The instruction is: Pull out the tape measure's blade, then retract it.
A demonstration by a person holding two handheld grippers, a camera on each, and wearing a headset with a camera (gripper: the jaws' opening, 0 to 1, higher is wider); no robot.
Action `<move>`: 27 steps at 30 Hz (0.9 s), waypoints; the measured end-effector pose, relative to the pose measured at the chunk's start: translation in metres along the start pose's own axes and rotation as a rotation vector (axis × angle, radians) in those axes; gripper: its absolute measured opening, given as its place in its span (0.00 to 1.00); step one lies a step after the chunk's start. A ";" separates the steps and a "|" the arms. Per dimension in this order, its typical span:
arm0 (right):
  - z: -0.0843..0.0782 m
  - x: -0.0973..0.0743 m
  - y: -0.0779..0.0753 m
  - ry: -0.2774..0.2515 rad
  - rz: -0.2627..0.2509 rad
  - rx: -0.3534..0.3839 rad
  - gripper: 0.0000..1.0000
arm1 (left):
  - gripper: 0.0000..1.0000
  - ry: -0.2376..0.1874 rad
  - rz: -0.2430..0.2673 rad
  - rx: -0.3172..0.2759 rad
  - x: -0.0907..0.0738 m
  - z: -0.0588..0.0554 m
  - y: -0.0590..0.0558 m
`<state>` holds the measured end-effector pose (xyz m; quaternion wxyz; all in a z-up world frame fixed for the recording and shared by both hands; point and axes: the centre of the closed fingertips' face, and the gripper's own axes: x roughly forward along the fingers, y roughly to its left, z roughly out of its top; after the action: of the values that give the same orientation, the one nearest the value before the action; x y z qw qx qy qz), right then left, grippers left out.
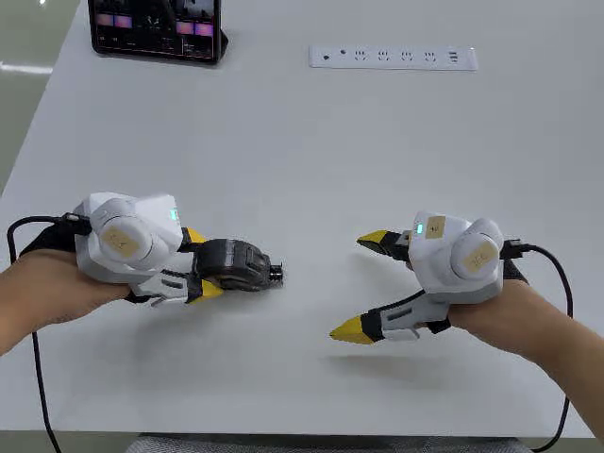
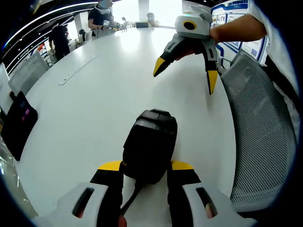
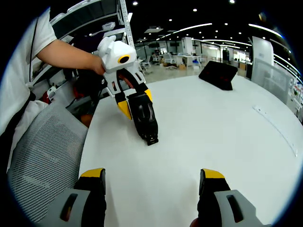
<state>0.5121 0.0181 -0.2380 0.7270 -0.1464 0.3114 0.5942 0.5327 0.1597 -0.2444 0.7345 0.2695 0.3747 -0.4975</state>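
**Clamped: tape measure (image 1: 236, 264) in left gripper (image 1: 203, 263), right gripper (image 1: 351, 286) wide**

The left gripper's jaws are closed on the sides of the black case, which sits on the white table (image 1: 302, 142) at near left. The blade tip is at the case mouth, pointing right. The right gripper hovers at near right, empty, well apart from the tape measure. A power strip (image 1: 394, 58) and a dark screen (image 1: 158, 26) lie far.

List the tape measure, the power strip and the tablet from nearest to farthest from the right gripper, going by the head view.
1. The tape measure, to the left of the right gripper, on the near part of the table.
2. The power strip, far ahead.
3. The tablet, far ahead and well to the left.
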 end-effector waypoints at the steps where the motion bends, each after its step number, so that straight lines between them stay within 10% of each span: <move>1: 0.000 0.000 0.000 -0.001 0.001 0.001 0.80 | 0.31 0.006 -0.001 0.007 0.001 0.000 0.000; 27: 0.007 0.014 -0.003 -0.016 0.005 -0.039 0.68 | 0.28 0.052 -0.026 0.045 0.002 -0.002 0.001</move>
<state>0.5178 0.0321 -0.2413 0.7250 -0.1548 0.2944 0.6032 0.5337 0.1607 -0.2473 0.7117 0.2937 0.3858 -0.5083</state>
